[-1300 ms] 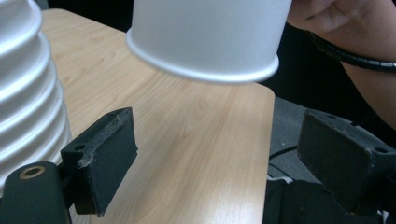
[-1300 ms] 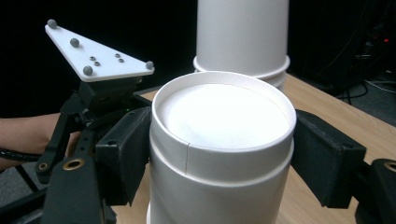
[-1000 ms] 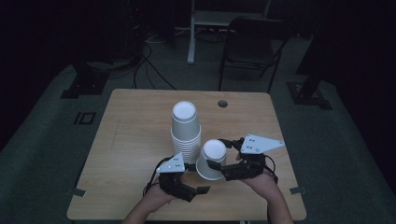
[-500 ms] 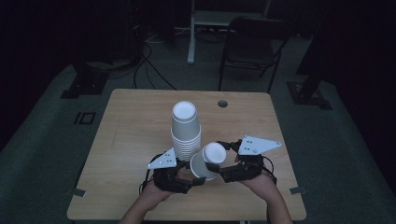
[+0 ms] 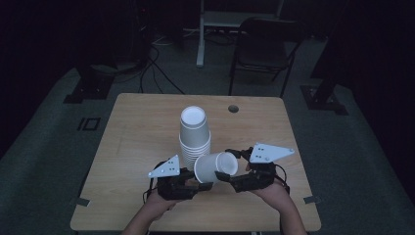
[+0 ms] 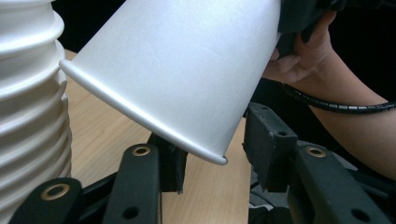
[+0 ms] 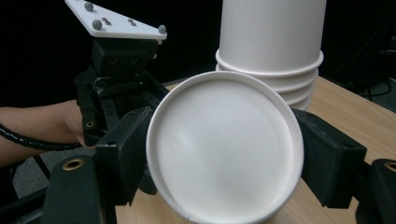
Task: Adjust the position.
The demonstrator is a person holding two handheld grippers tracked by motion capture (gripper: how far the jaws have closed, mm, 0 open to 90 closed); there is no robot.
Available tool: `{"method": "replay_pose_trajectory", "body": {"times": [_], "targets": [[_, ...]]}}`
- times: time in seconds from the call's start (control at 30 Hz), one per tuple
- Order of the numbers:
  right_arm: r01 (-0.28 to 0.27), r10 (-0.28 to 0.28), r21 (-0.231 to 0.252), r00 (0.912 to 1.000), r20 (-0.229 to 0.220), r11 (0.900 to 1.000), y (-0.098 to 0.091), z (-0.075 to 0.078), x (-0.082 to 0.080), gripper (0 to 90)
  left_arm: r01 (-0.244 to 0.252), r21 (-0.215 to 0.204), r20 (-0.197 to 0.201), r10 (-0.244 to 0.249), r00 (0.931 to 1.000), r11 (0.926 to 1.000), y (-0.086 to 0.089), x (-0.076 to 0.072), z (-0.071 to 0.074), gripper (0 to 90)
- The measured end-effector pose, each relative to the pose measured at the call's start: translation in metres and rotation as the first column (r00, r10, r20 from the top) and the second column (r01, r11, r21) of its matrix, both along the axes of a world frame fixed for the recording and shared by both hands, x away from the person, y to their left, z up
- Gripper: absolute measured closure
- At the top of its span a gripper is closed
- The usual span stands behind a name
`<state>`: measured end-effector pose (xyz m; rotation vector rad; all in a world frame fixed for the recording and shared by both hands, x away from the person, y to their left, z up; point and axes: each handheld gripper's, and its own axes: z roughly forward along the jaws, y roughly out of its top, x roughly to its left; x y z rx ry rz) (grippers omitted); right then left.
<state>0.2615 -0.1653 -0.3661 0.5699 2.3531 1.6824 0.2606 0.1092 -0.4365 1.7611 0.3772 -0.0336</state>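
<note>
Dark room, wooden table [image 5: 132, 147] lit. Stack of upturned white paper cups [image 5: 195, 134] stands mid-table. Right tool [image 5: 226, 177] clamps a single white paper cup [image 5: 216, 168] by its base, cup lying sideways above the table just in front of the stack. Left tool [image 5: 201, 186], jaws just closing, straddles the cup's rim end without pressing.

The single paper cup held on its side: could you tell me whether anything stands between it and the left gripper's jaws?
Nothing visible does. The right gripper is shut on the cup at its base end. The left gripper, whose jaws have just been closing, already has the cup's rim between them, with bare table beneath and the upside-down cup stack off to one side.
</note>
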Motion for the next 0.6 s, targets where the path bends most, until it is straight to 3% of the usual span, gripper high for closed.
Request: {"method": "replay_pose_trajectory", "body": {"times": [0.27, 0.6], "targets": [[-0.021, 0.021, 0.005, 0.9998, -0.005, 0.9998, 0.0001, 0.0016, -0.0007, 23.9, 0.056, -0.049, 0.038, -0.054, 0.9978, 0.9973, 0.0061, -0.0013, -0.0017, 73.1], [-0.036, 0.036, 0.006, 0.9991, -0.023, 0.9993, 0.0012, -0.0014, 0.0006, 23.7, 0.062, -0.05, 0.066, -0.059, 0.9961, 0.9968, 0.0101, -0.0023, -0.0023, 76.3]]}}
